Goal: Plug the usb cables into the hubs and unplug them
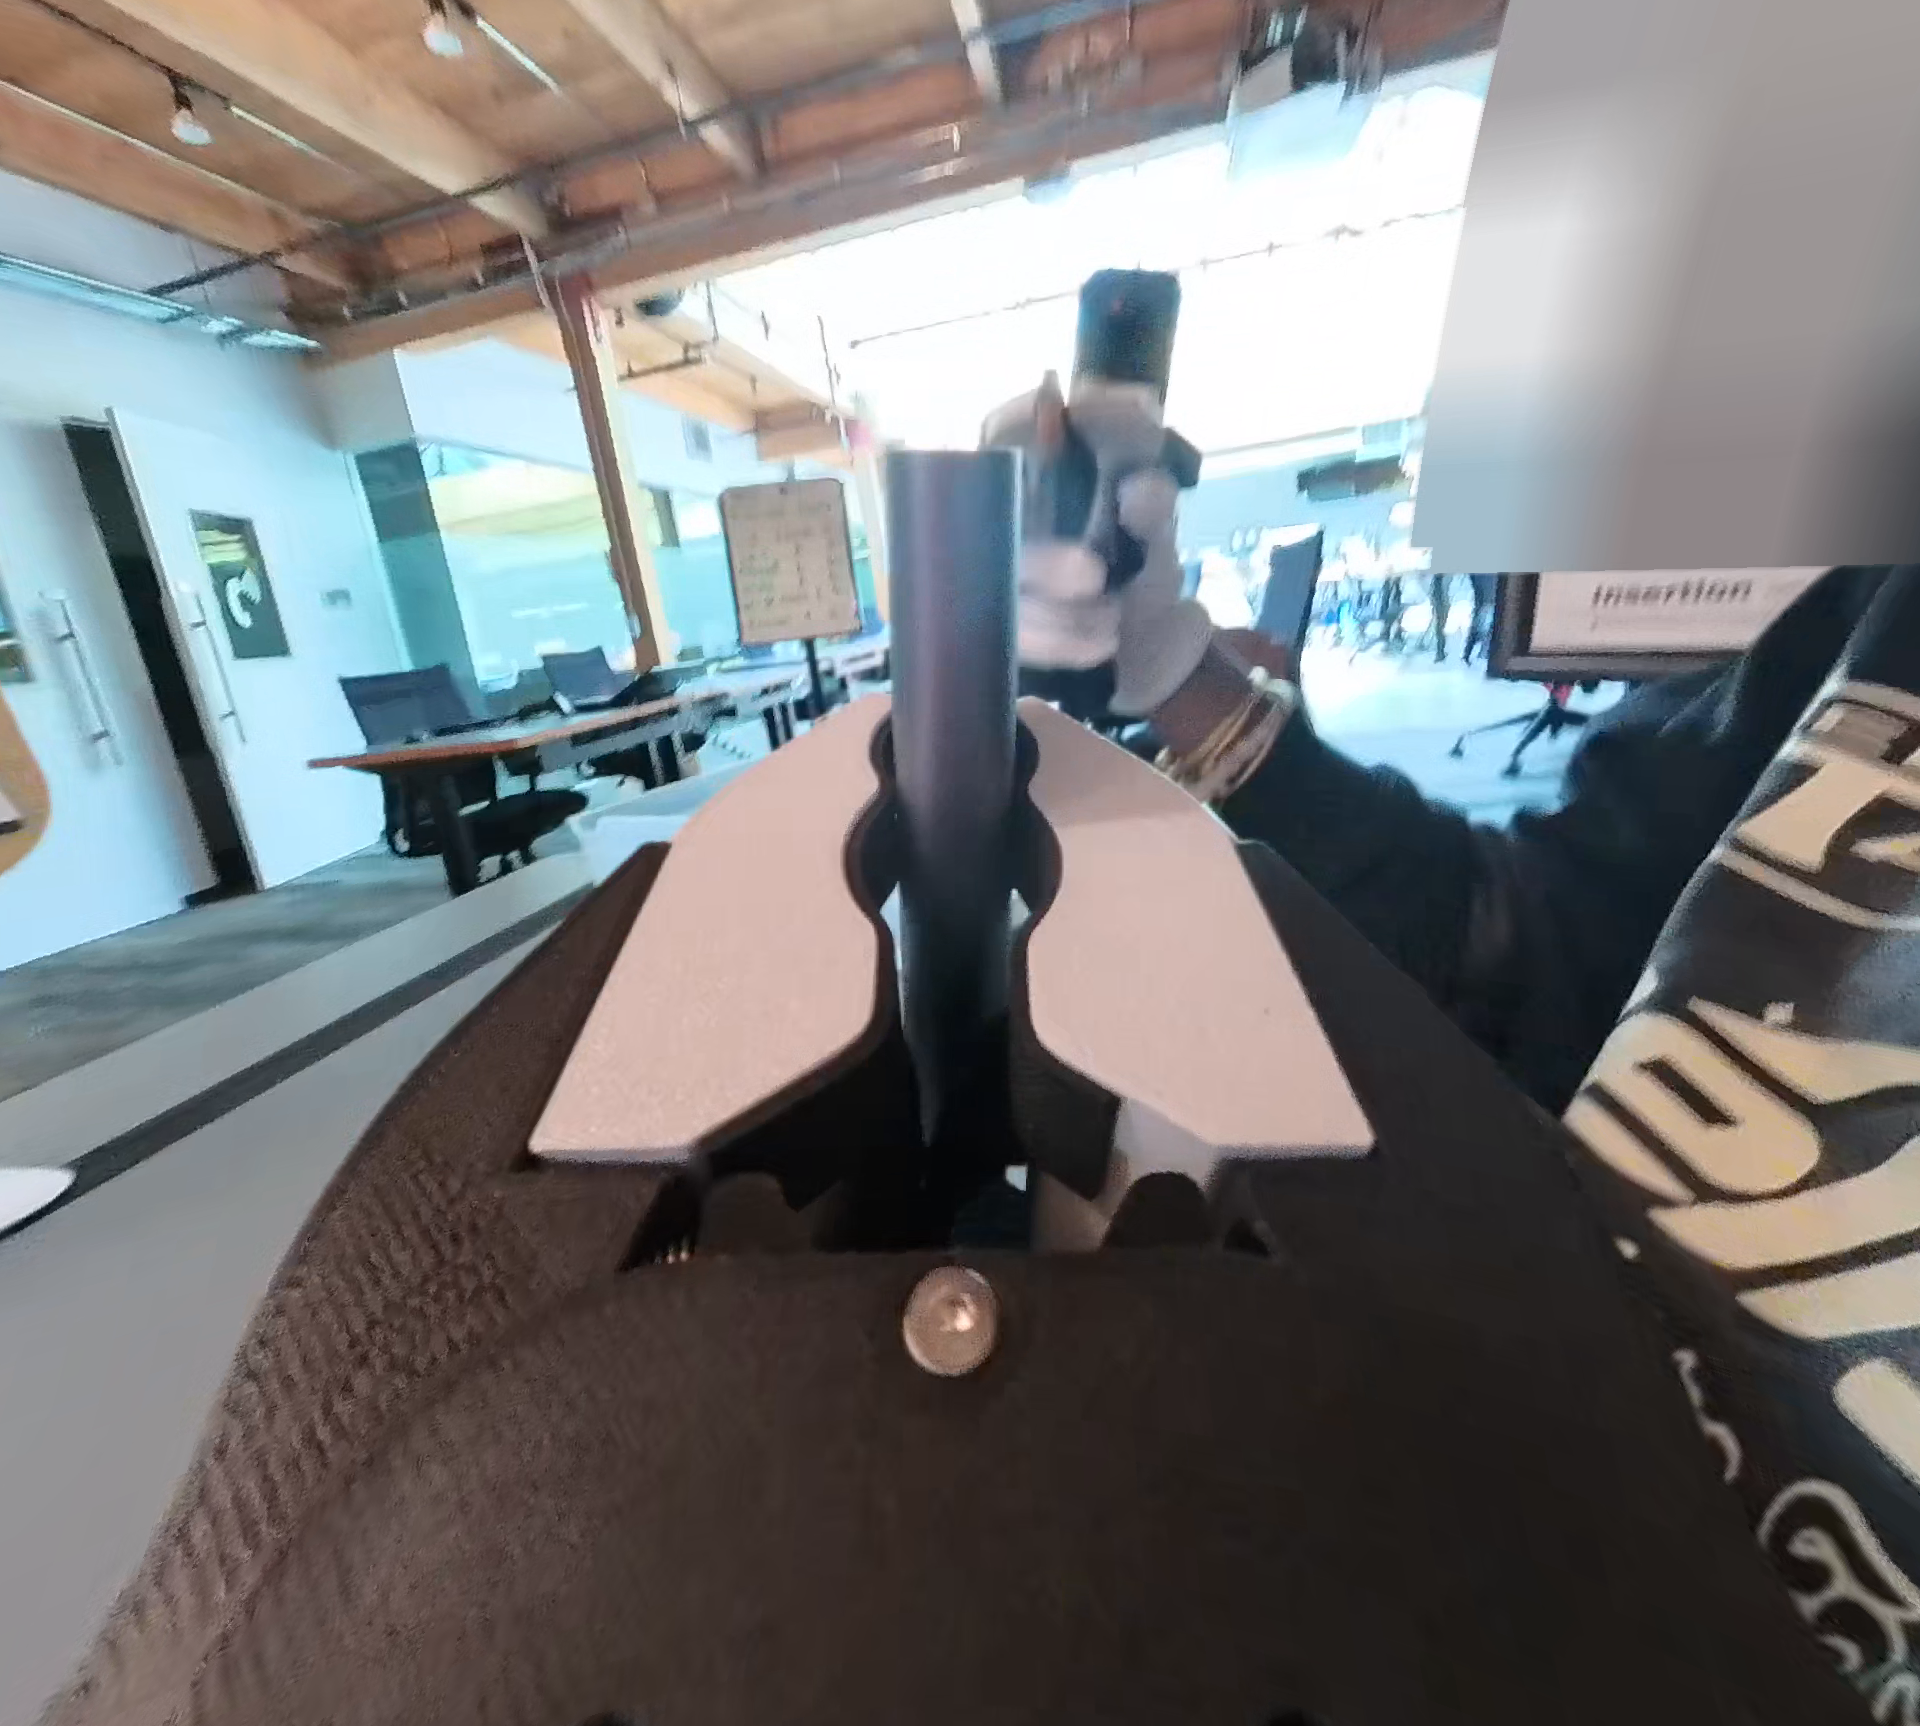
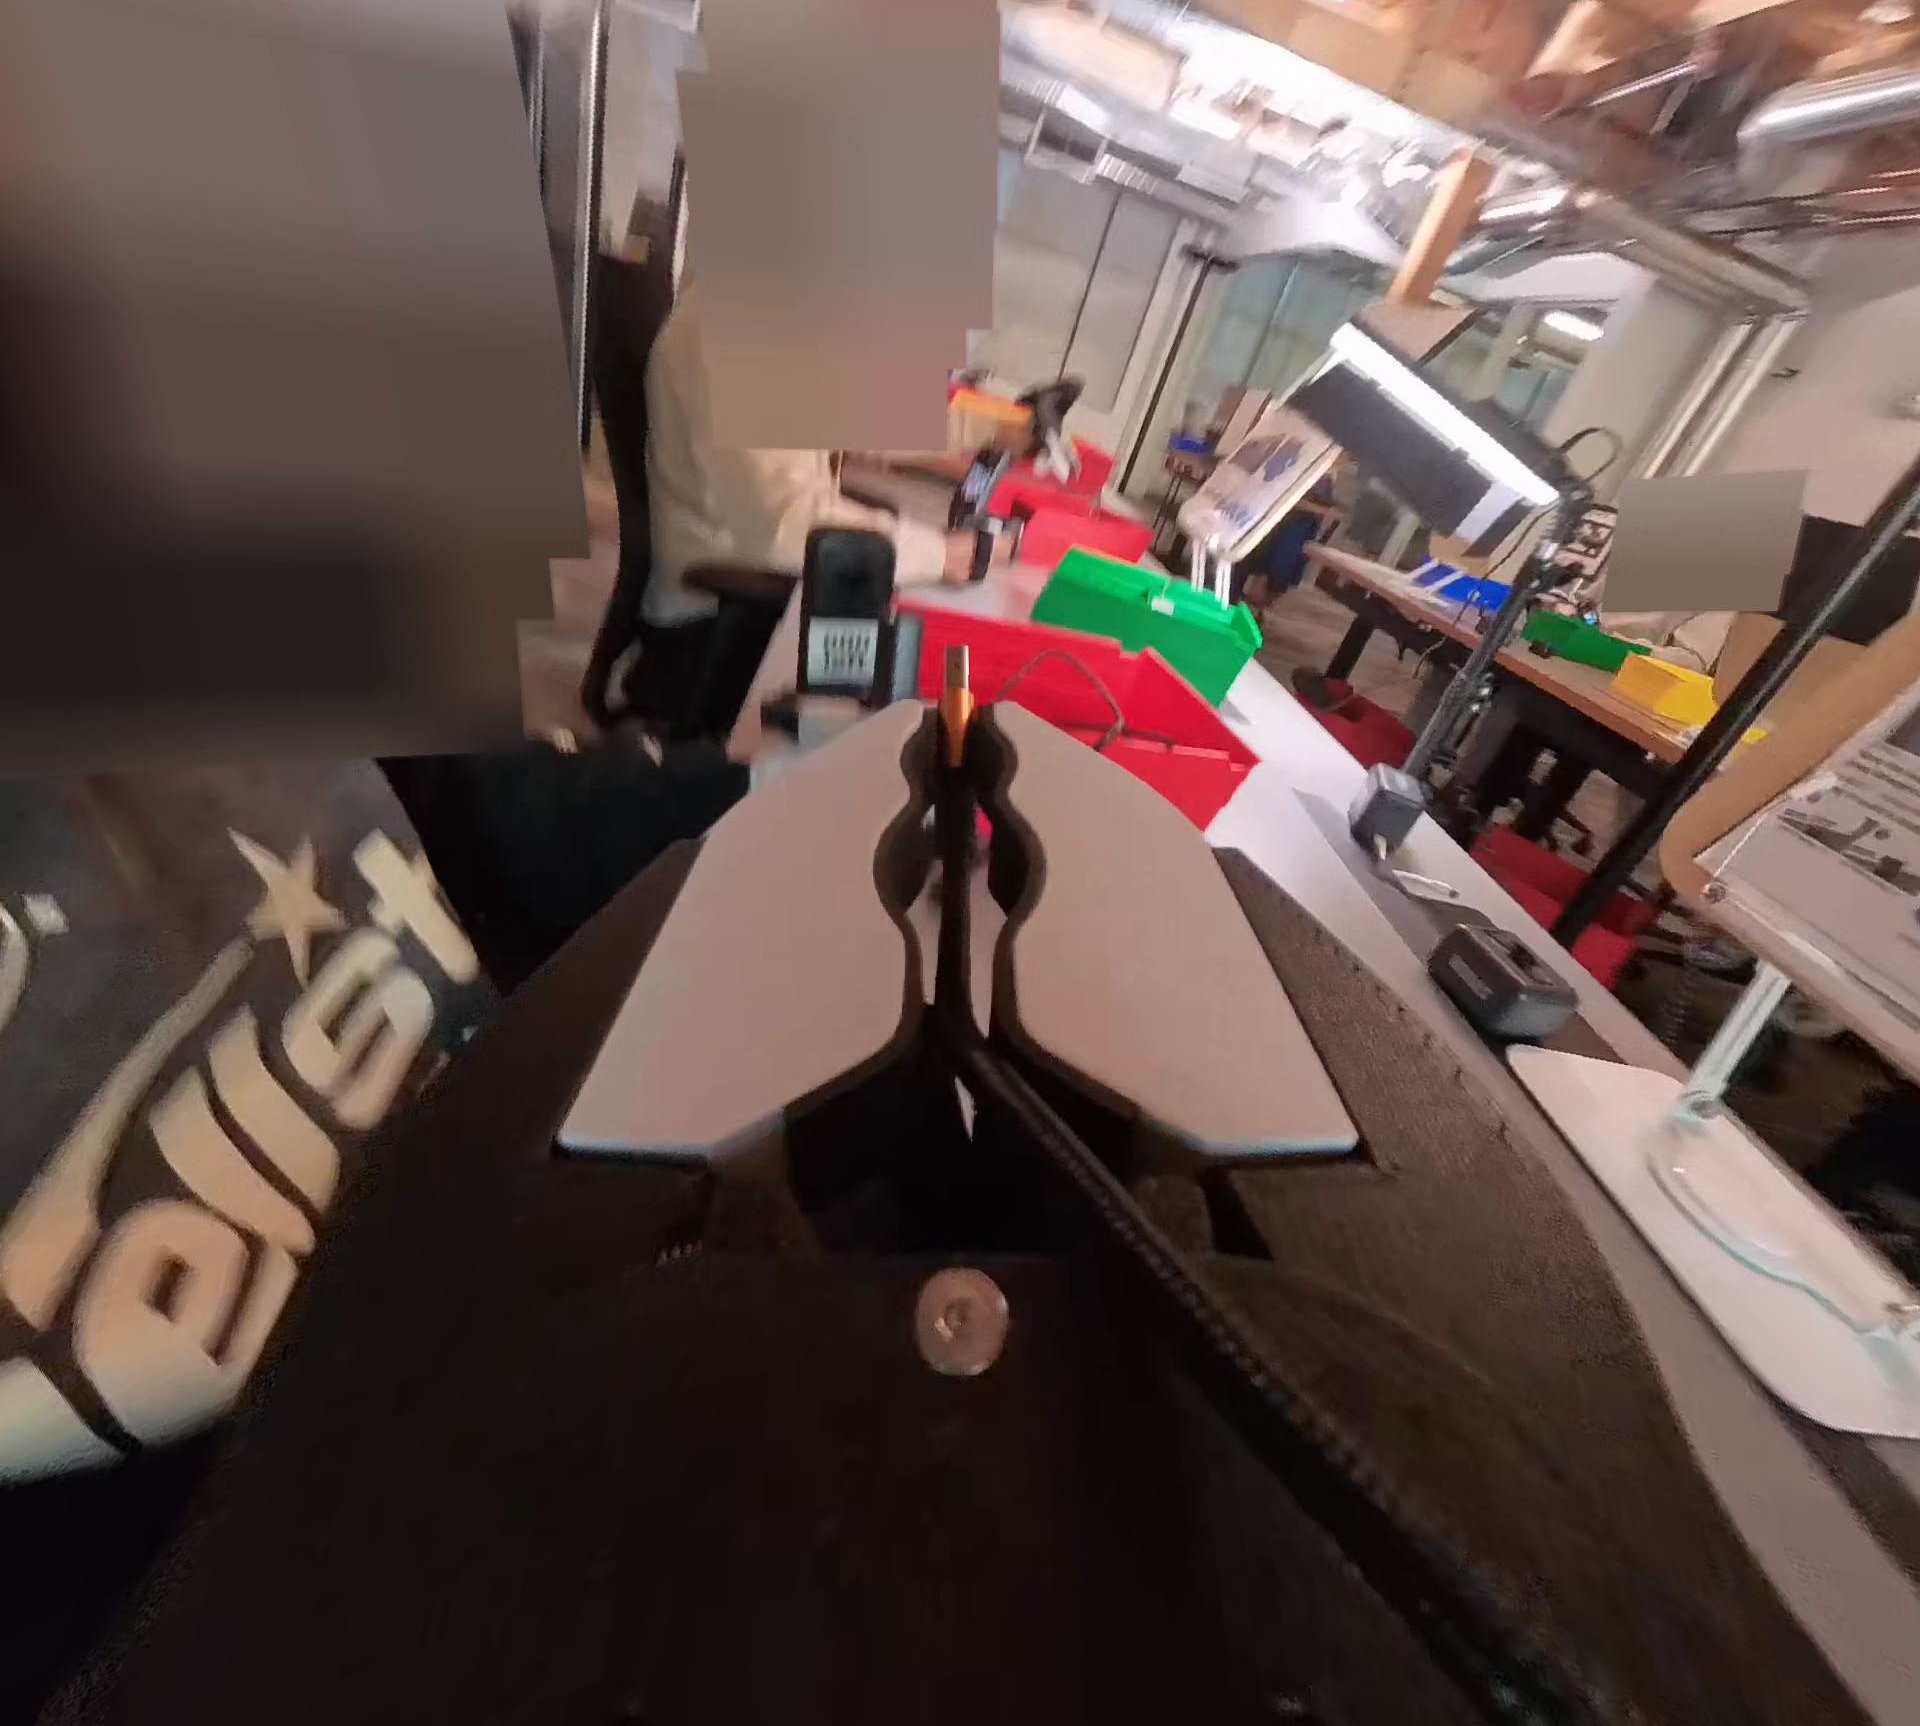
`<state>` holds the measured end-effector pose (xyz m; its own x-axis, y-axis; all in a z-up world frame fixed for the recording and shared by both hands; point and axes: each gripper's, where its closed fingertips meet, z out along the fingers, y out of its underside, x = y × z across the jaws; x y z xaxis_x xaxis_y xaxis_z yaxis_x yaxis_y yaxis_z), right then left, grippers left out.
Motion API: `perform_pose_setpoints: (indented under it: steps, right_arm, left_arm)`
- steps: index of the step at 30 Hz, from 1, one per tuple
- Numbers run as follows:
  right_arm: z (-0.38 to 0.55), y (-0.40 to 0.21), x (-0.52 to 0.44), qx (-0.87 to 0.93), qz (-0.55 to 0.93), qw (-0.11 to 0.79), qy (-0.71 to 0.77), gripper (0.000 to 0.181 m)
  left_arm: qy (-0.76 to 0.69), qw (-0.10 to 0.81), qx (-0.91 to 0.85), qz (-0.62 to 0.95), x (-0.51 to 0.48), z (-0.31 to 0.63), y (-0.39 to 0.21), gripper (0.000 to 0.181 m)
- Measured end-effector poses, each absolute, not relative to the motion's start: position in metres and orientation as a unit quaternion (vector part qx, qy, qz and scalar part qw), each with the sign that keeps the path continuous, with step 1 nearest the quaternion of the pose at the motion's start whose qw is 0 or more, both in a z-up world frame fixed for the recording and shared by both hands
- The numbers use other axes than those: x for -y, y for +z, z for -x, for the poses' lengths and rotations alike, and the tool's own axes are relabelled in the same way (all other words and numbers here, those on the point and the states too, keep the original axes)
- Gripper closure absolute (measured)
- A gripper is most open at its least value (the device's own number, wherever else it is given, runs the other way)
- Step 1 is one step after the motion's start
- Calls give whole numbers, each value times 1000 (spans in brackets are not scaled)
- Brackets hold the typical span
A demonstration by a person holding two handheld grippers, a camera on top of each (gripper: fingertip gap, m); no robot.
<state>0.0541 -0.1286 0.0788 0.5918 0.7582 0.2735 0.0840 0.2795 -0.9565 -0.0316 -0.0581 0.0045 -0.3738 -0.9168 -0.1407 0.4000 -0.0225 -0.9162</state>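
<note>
Both tongs loaded, raised off the table

Left tongs (image 1: 951, 777) clamp a dark slab-shaped hub (image 1: 951, 637); right tongs (image 2: 956, 746) pinch the orange-collared usb cable (image 2: 956, 710), metal tip forward. Plugging in seems next: bring them together, aligning plug with port.

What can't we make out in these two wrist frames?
- Hub ports: left wrist view shows only its plain dark side; lower end sits behind the finger pads.
- Plug to hub alignment: right wrist view shows no hub.
- Cable far end: leaves the frame edge.
- Right gripper in left wrist view: blurred, backlit.
</note>
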Motion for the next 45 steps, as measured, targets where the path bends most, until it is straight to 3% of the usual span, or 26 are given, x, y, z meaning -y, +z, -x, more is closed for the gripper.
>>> perform_pose_setpoints:
  steps: [5,11,16,27,36,41,43,45]
  right_arm:
    - [-135,129,152,182,476,779,365,175]
    - [-252,111,144,-53,370,773,513,175]
    - [-301,61,109,-173,431,772,434,175]
    - [-308,-8,79,-192,648,681,282,173]
    - [-314,-41,95,-168,765,594,184,154]
    - [-302,11,97,-173,617,677,363,131]
    - [-310,11,94,-211,580,675,404,122]
    - [-309,-8,86,-222,623,632,404,101]
  left_arm:
    - [-622,504,-522,294,58,18,-11,165]
    - [-617,496,-534,298,61,15,-16,165]
    - [-600,494,-549,306,62,11,-22,165]
    - [-591,489,-562,309,64,8,-27,165]
    - [-589,491,-561,313,62,7,-28,165]
    - [-584,492,-564,313,63,6,-29,164]
    - [-582,493,-565,313,63,6,-29,164]
    - [-582,495,-565,313,63,6,-29,165]
